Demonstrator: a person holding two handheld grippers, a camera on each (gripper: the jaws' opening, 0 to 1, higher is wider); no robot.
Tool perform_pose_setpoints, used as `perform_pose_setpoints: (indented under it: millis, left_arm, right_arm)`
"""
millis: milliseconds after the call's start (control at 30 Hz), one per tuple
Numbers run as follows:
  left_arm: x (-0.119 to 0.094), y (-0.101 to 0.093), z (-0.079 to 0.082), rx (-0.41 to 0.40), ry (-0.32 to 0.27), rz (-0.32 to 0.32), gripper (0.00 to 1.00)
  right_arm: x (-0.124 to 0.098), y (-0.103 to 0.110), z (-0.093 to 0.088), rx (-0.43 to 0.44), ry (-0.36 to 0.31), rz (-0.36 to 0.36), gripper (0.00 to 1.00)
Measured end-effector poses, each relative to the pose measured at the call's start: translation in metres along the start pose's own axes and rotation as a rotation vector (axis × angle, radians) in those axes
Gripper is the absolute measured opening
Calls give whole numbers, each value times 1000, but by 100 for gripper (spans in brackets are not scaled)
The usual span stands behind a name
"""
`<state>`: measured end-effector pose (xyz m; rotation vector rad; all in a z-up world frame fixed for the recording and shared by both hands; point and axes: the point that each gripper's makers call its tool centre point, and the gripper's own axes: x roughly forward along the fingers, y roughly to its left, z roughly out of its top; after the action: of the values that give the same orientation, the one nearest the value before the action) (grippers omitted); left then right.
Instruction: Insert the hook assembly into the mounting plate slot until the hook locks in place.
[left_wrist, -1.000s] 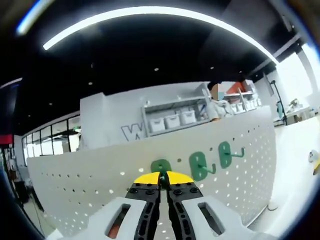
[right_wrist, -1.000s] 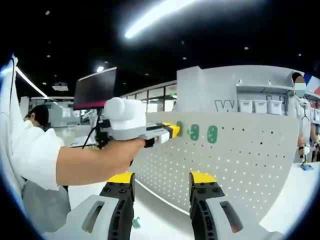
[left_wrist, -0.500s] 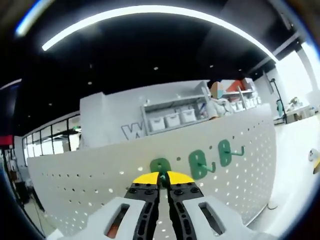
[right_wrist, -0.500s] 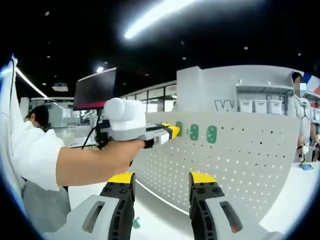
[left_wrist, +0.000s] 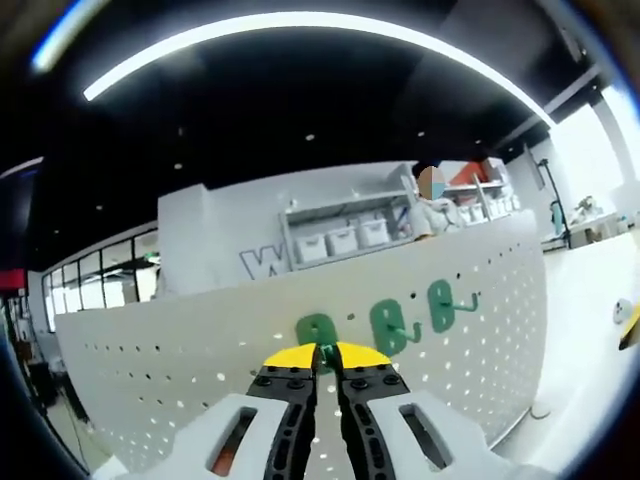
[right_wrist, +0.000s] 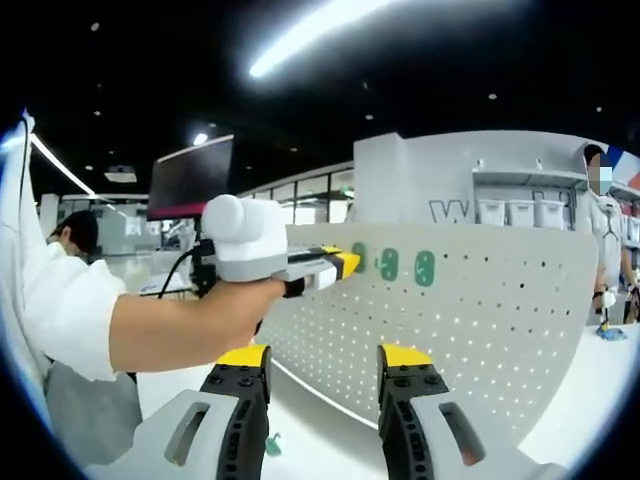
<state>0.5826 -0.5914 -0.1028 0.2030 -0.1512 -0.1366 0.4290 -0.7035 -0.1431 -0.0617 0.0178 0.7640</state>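
Pinched between the closed yellow-tipped jaws of the left gripper (left_wrist: 320, 352): a small green plastic hook assembly (left_wrist: 318, 330), pressed against the white perforated metal mounting plate (left_wrist: 180, 370), about midway along it and just under its top edge. Beside it, toward the plate's right edge, two more green plastic hooks (left_wrist: 389, 325) already seated in the holes. From the right gripper view, the left gripper (right_wrist: 346, 262) held in a person's hand (right_wrist: 235, 300) and touching the same plate (right_wrist: 480, 320) near its upper left corner.

Probably light, rigid and a little slick, that hook; small enough to twist in the jaws if squeezed off-centre. Best held by the flat green backplate, prong left free, and pushed squarely until it seats. Whether locked yet, impossible to tell.

Right gripper (right_wrist: 325, 356) spread wide, holding nothing, hanging well short of the plate.

Only legible writing: a large grey "W" (left_wrist: 260, 262) on the wall behind.
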Motion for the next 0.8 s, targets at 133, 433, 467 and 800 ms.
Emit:
perform_pose_setpoints:
  millis: [133, 433, 467, 800]
  left_arm:
    - [-3, 1, 1, -4, 0, 4, 5]
    - [-3, 2, 0, -21, 0, 8, 4]
    - [-3, 2, 0, -19, -3, 9, 4]
    - [-4, 2, 0, -37, -24, 31, 2]
  right_arm:
    - [0, 0, -2, 1, 4, 3, 42]
    - [3, 2, -3, -3, 10, 12, 42]
    - [3, 2, -3, -2, 8, 12, 42]
    - [1, 0, -8, -2, 25, 14, 42]
